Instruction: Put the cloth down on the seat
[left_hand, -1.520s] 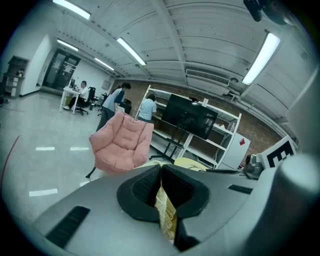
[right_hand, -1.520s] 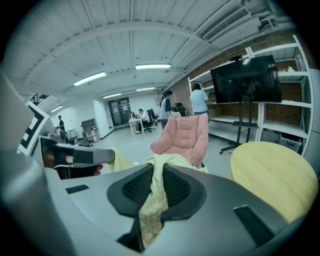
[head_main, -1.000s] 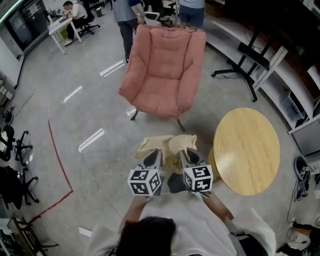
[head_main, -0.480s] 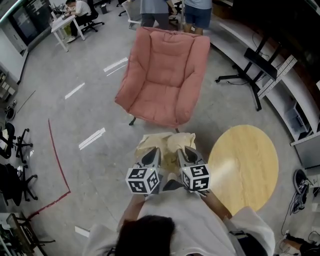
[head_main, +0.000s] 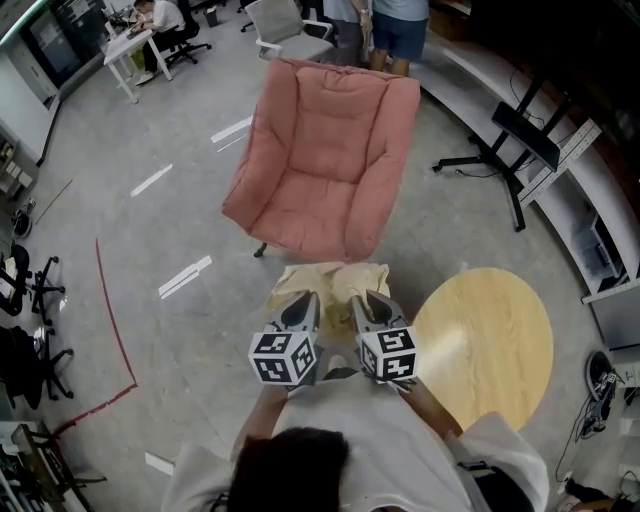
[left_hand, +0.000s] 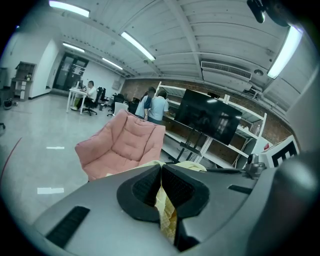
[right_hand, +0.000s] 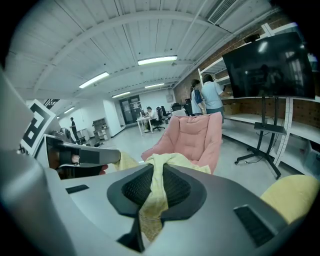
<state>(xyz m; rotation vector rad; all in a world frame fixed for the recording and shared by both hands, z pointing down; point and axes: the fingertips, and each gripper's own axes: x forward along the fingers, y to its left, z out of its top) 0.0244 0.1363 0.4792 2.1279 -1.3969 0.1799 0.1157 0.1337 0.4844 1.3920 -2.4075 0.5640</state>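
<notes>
A pale yellow cloth (head_main: 330, 285) hangs spread between my two grippers, above the floor just short of the pink armchair (head_main: 320, 165). My left gripper (head_main: 298, 310) is shut on the cloth's left edge; cloth (left_hand: 165, 215) shows pinched between its jaws. My right gripper (head_main: 368, 308) is shut on the right edge, with cloth (right_hand: 152, 195) draped through its jaws. The armchair's seat (head_main: 300, 210) faces me and is bare. In both gripper views the armchair (left_hand: 120, 150) (right_hand: 192, 137) lies straight ahead.
A round wooden table (head_main: 485, 345) stands at my right. A black screen stand (head_main: 515, 140) is right of the armchair. Two people (head_main: 385, 25) stand behind the chair; another sits at a desk (head_main: 135, 45) far left. Red tape (head_main: 110, 330) marks the floor.
I have stepped toward the armchair with the cloth held in both grippers. The round table has slid lower and to the right in the head view. Both grips are unchanged.
</notes>
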